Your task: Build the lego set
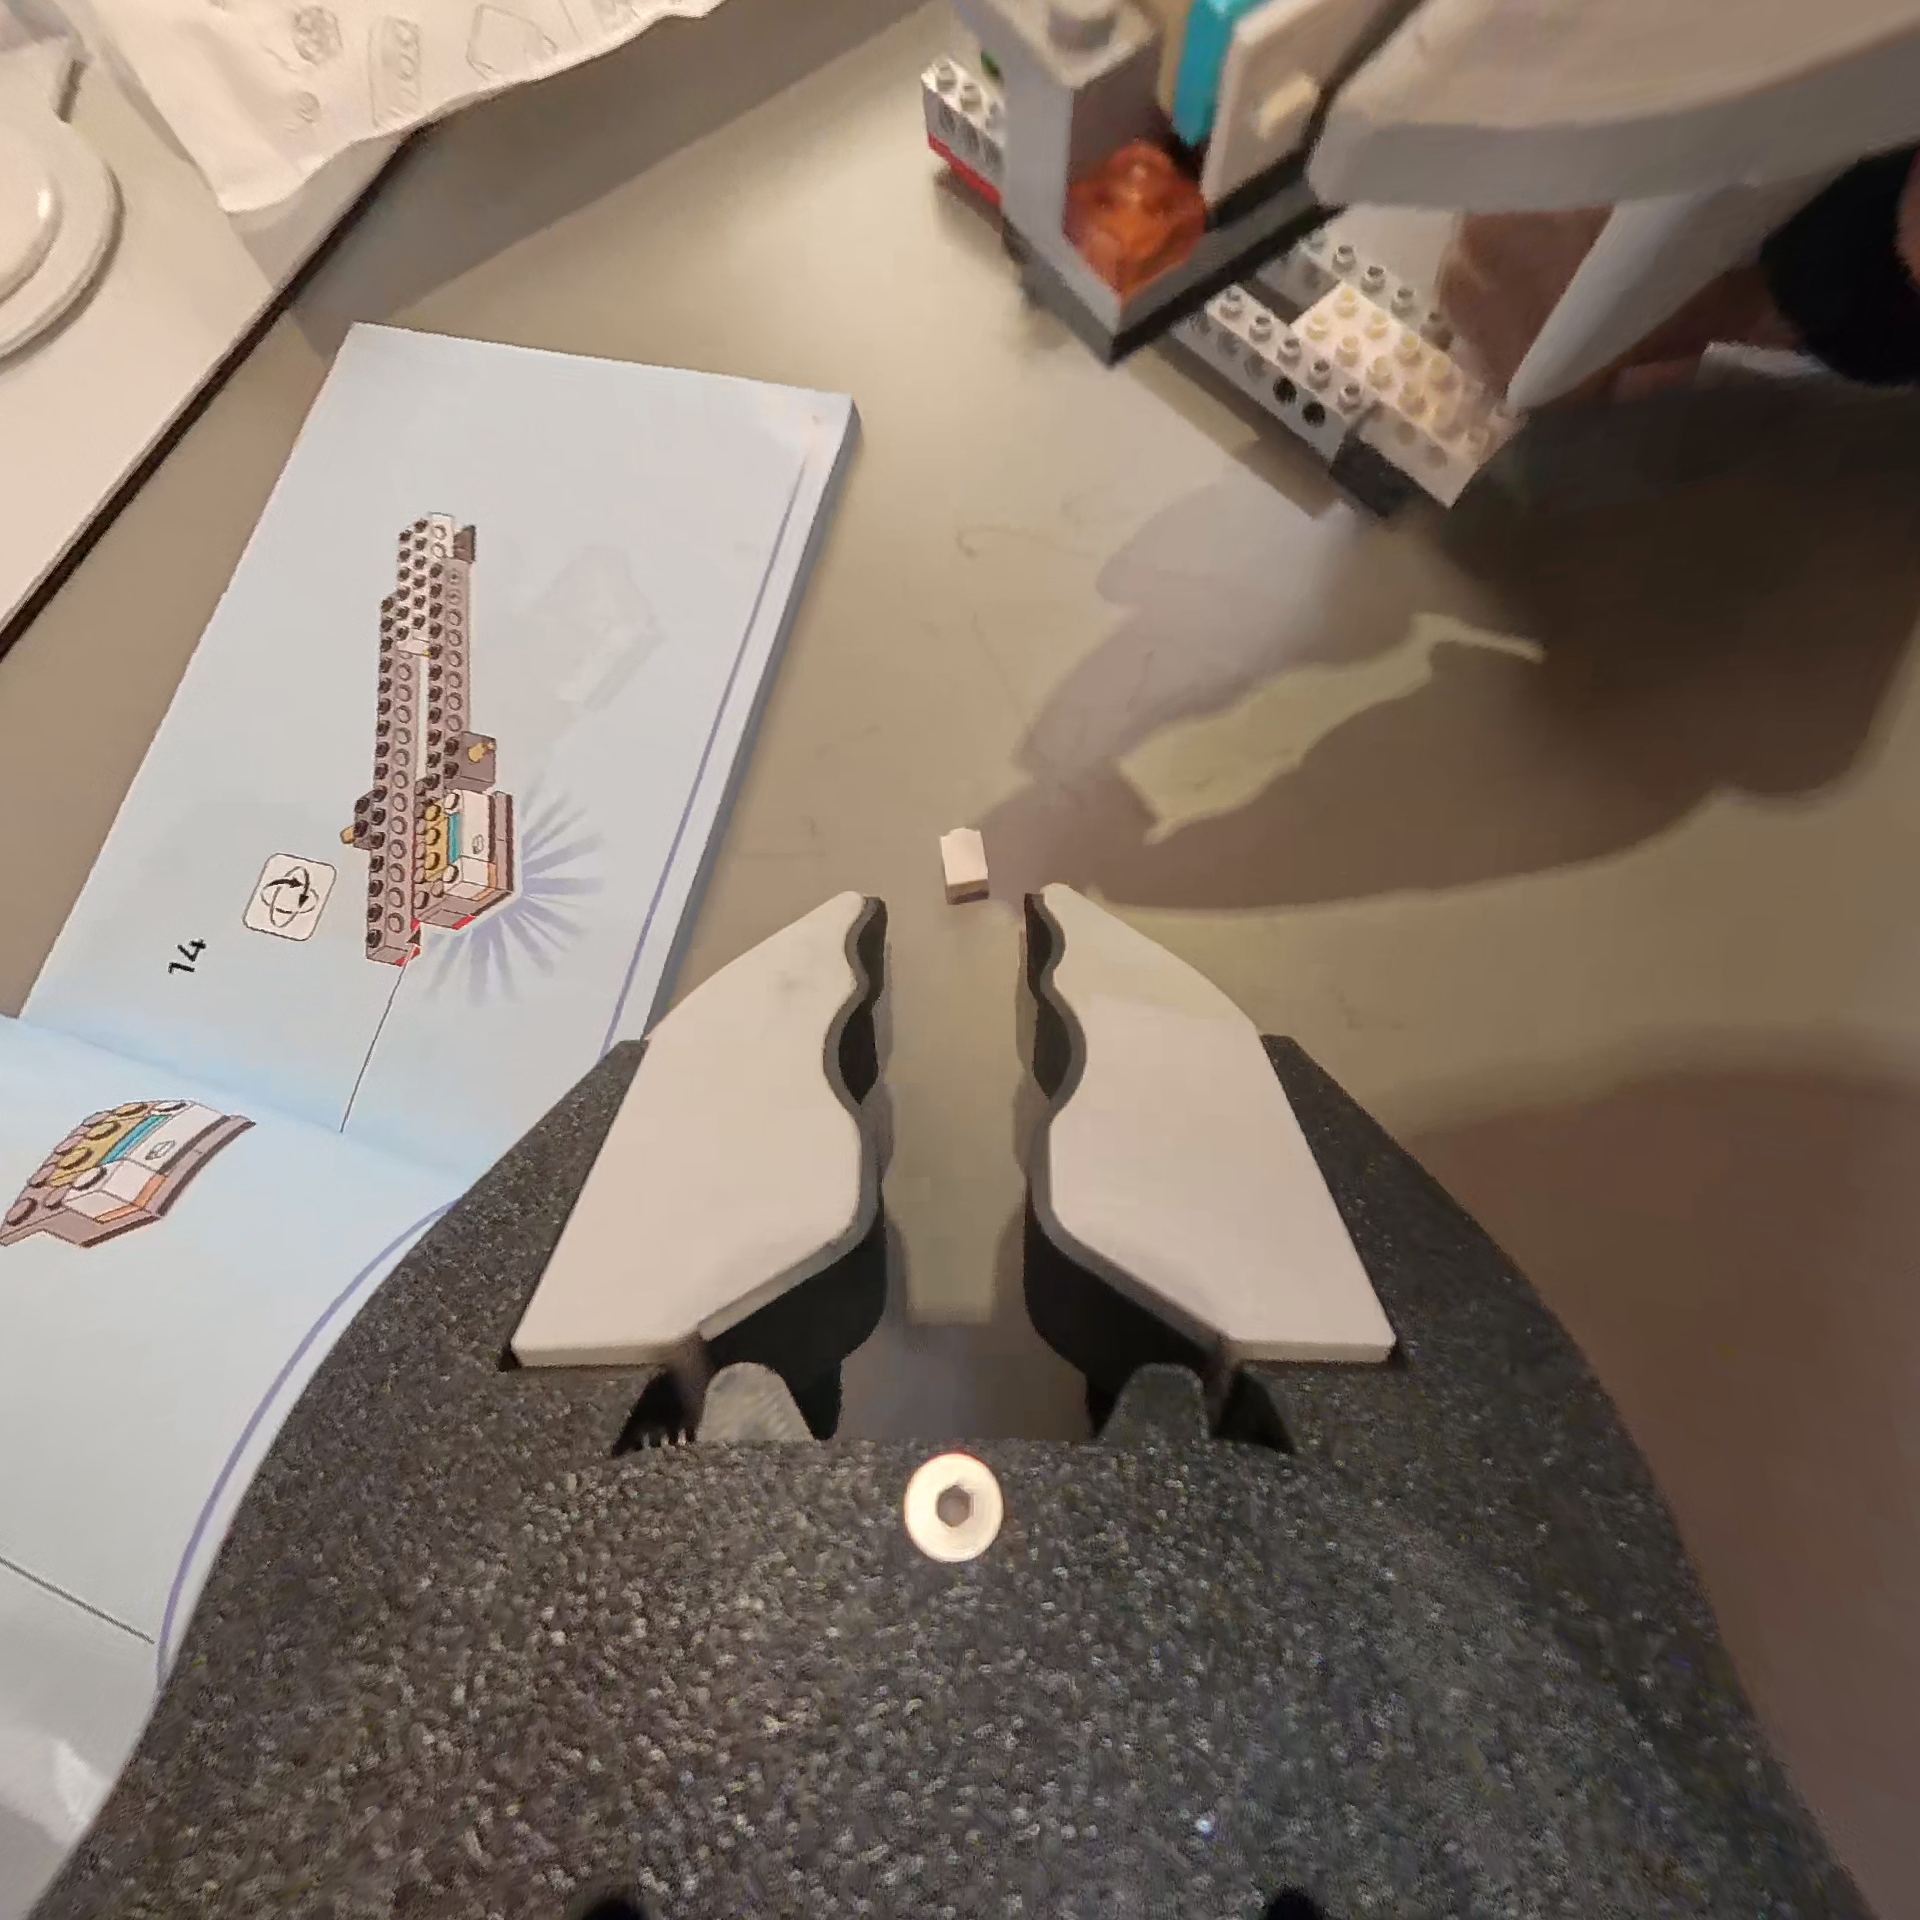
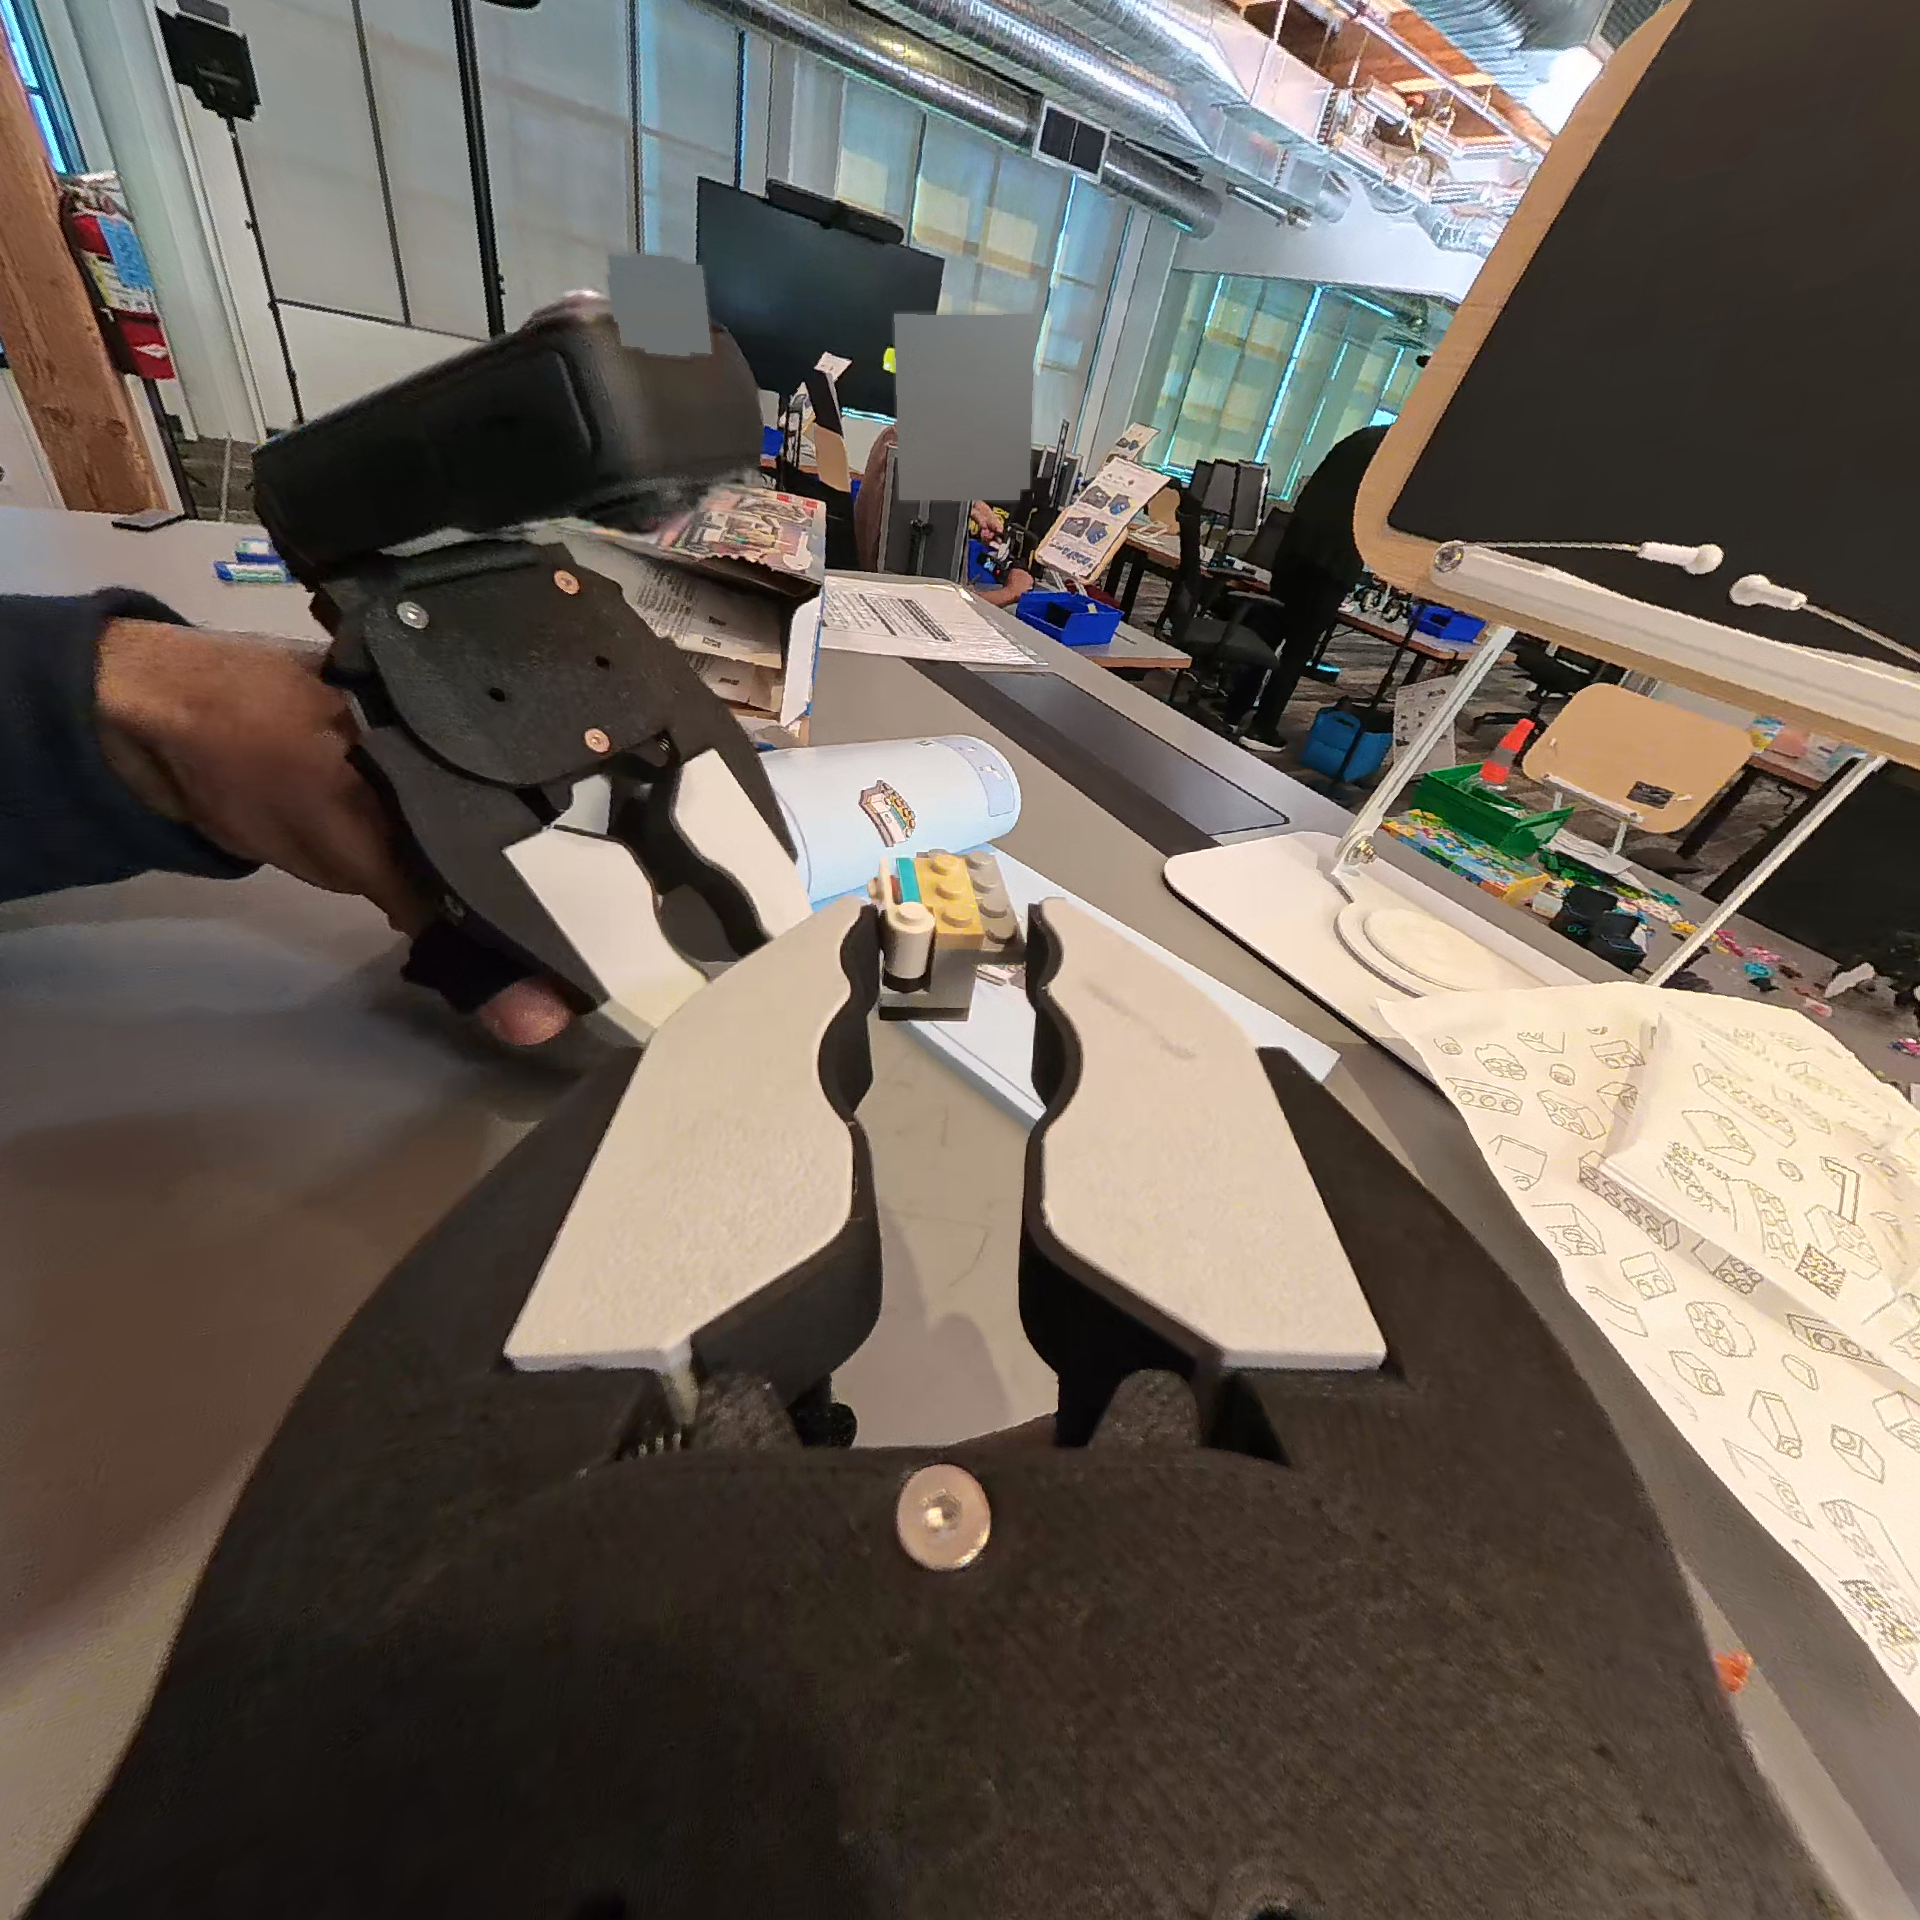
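Note:
My left gripper (image 1: 956, 909) is open and empty, low over the grey table (image 1: 1039, 582). A small white brick (image 1: 964, 865) lies on the table just beyond its fingertips, touching neither pad. My right gripper (image 2: 951, 925) is shut on a small brick assembly (image 2: 951, 894) of grey, tan and teal pieces, with both pads against its sides. In the left wrist view the assembly (image 1: 1143, 218) shows at the top right, with an orange translucent piece and a studded grey and white plate, held in the right gripper's fingers (image 1: 1610, 104). The left gripper (image 2: 727, 956) shows in the right wrist view, held by a hand.
An open light-blue instruction booklet (image 1: 468, 675) lies left of the left gripper and also shows in the right wrist view (image 2: 894, 810). White paper printed with brick outlines (image 2: 1662, 1195) lies to the right. A stand with a white base (image 2: 1351, 914) carries a dark screen (image 2: 1662, 312). There is about 11 cm between the tips of the two grippers.

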Available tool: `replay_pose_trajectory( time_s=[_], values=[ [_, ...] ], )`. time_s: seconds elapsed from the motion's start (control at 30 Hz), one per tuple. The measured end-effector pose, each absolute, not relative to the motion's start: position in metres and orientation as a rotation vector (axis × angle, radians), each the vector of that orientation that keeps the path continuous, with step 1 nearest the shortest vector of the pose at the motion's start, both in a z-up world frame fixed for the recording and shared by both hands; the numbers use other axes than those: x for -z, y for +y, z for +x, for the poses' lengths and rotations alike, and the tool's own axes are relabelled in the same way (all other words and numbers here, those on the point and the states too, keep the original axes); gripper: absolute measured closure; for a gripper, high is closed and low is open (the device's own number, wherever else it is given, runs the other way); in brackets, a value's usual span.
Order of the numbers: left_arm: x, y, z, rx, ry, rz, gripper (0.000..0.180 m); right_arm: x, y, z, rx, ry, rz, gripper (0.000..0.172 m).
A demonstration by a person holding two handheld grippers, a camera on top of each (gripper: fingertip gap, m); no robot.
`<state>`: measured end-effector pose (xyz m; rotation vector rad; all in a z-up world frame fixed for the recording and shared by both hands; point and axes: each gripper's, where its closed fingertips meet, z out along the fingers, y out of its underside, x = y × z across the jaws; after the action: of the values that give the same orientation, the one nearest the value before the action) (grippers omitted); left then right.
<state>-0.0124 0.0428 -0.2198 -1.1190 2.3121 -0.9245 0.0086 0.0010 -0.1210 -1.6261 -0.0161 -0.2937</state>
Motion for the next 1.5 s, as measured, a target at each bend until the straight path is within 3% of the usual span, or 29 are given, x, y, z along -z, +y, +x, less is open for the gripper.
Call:
replay_pose_trajectory(
  time_s=[0.3,0.77,1.3,1.5],
  values=[
    [0.205,0.039,-0.001,1.026,2.195,-1.158,0.155,0.125,0.004,0.015,0.331,0.003,-1.657,0.145],
    [0.22,0.034,-0.001,0.724,2.486,-1.138,0.161,0.148,-0.006,0.006,0.333,0.139,-1.82,0.145],
    [0.232,0.034,-0.006,0.71,2.503,-1.119,0.173,0.153,-0.007,0.014,0.177,0.226,-1.837,0.145],
    [0.185,0.026,0.003,1.217,2.293,-1.172,0.173,0.143,-0.009,0.013,0.069,0.256,-1.751,0.145]
  ],
)
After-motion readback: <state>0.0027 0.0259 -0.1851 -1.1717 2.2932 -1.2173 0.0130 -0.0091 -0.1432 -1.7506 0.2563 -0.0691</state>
